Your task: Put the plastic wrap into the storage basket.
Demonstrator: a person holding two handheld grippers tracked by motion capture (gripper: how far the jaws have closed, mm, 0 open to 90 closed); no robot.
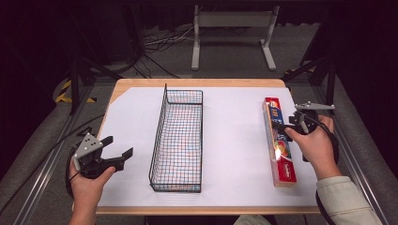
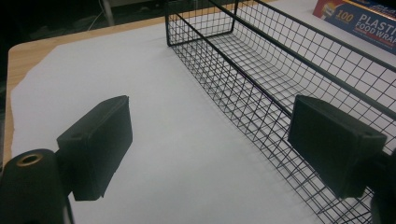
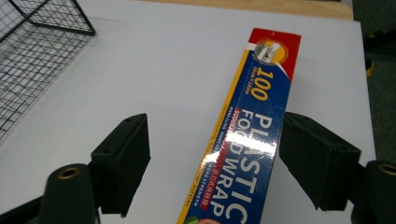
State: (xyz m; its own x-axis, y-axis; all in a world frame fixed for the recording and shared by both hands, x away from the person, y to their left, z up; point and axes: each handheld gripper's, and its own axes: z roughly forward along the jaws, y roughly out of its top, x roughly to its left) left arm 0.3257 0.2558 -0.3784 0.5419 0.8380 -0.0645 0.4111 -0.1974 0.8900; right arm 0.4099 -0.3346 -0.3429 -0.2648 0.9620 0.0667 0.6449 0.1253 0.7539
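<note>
Wrap box (image 3: 254, 140) sits between our right gripper (image 3: 212, 154) fingers, long axis fwd; fingers wide, right pad touching, left apart. Left gripper (image 2: 210, 149) wide, empty.

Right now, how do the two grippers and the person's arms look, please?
Both grippers are black, each with two blocky black jaws. The left gripper carries a grey three-cornered plate with small dark holes; the right gripper carries a similar grey plate, seen edge-on. A black cable trails from each. Brass-coloured rings sit in the jaw mounts. The right arm wears a pale, cream sleeve; no sleeve is seen on the left forearm.
</note>
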